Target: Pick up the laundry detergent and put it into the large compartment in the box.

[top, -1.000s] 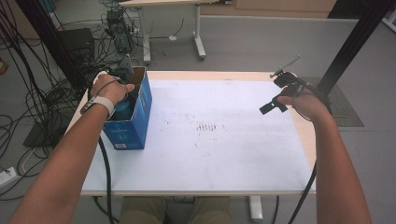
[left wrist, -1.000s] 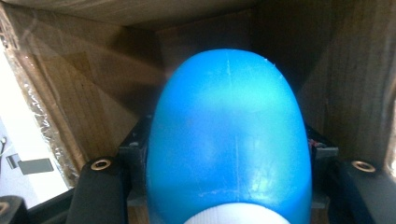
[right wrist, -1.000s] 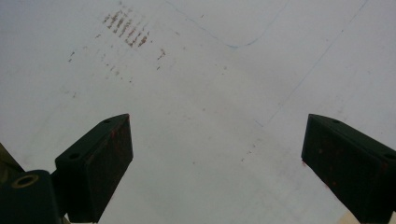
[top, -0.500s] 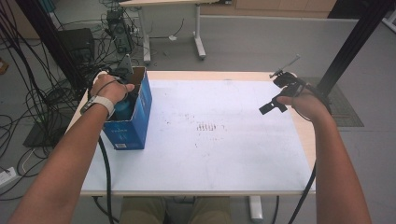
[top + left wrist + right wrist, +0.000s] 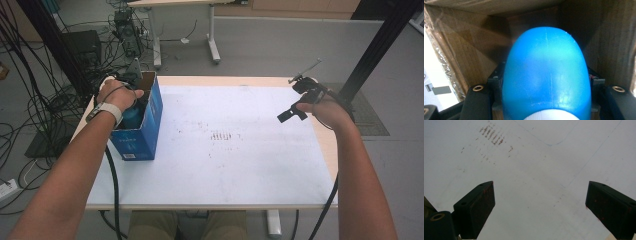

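Cardboard blue open-topped box [image 5: 142, 131] at the white table's [image 5: 240, 165] left edge contains a rounded blue plastic bottle [image 5: 546, 75], clamped by the left gripper [image 5: 131, 75]. Right gripper [image 5: 539, 207] hovers far right, jaws spread.

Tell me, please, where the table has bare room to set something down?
The white mat lies bare from the blue box across to the right gripper, brown stains aside. Crowded: the box, where the left gripper reaches in.
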The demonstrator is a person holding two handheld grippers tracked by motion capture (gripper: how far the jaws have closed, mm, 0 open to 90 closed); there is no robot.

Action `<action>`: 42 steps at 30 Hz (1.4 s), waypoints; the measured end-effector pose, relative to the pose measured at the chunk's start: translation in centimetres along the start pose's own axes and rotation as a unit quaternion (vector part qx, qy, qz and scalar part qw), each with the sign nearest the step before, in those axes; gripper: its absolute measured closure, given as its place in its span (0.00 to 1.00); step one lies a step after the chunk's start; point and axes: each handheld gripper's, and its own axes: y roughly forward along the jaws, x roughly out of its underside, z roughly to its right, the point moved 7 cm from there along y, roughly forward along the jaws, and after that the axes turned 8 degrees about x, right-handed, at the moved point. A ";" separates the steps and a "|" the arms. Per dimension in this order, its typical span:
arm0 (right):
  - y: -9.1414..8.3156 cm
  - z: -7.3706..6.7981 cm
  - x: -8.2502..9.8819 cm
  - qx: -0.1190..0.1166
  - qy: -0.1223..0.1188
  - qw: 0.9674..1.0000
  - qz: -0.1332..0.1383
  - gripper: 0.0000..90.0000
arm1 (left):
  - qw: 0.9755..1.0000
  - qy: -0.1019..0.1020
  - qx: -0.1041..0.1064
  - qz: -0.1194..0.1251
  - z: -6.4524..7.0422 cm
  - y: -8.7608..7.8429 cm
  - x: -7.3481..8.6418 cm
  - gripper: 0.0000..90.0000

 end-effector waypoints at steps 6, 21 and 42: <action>-0.1 0.0 0.0 0.000 0.001 1.000 0.001 0.10 | 1.000 0.000 0.003 0.000 -0.1 0.1 0.0 0.42; 0.0 0.2 0.3 0.000 0.005 1.000 0.001 0.10 | 1.000 0.000 0.003 0.002 0.0 0.1 0.0 0.42; 0.2 0.0 0.1 0.000 0.002 1.000 -0.001 0.10 | 1.000 0.001 0.005 0.009 -0.2 -0.1 0.1 0.32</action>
